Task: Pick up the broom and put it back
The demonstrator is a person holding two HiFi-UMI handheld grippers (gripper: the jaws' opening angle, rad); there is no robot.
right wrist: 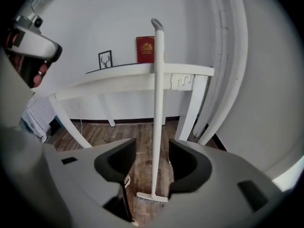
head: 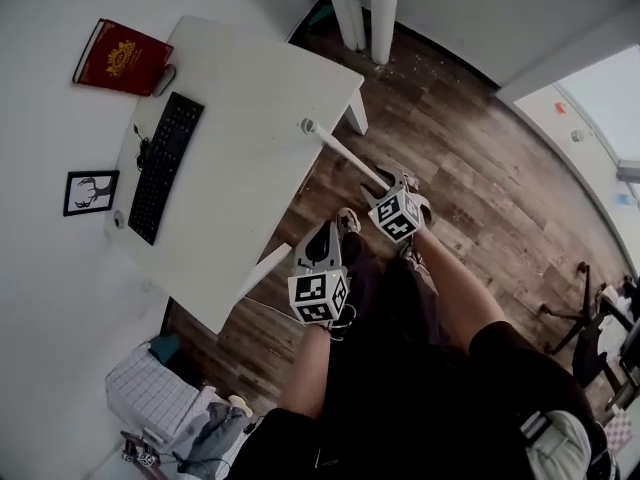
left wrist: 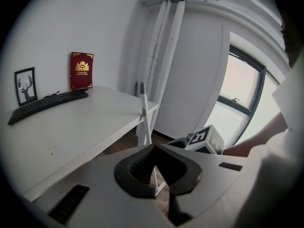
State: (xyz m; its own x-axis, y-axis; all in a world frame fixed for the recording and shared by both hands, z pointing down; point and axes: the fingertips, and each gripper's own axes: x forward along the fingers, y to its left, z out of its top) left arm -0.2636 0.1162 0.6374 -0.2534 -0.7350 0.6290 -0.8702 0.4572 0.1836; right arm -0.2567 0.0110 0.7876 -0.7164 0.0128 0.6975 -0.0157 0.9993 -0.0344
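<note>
Three items sit along the wall-side edge of the white desk [head: 250, 108]: a framed picture [head: 90, 192] and a red book [head: 122, 58] stand upright against the wall, and a black keyboard [head: 165, 166] lies flat just in front of them. The left gripper [head: 322, 243] is held off the desk's front edge, over the wood floor [head: 470, 158]. In the left gripper view its fingers meet at the tips with nothing clamped between them. The broom [head: 345, 153] stands nearly upright, its handle leaning against the desk's right-hand edge close to the corner leg and its head resting on the floor. The right gripper [head: 392, 188] points at the lower handle. In the right gripper view its fingers are spread wide, one on each side of the handle, and neither pad touches it.
</note>
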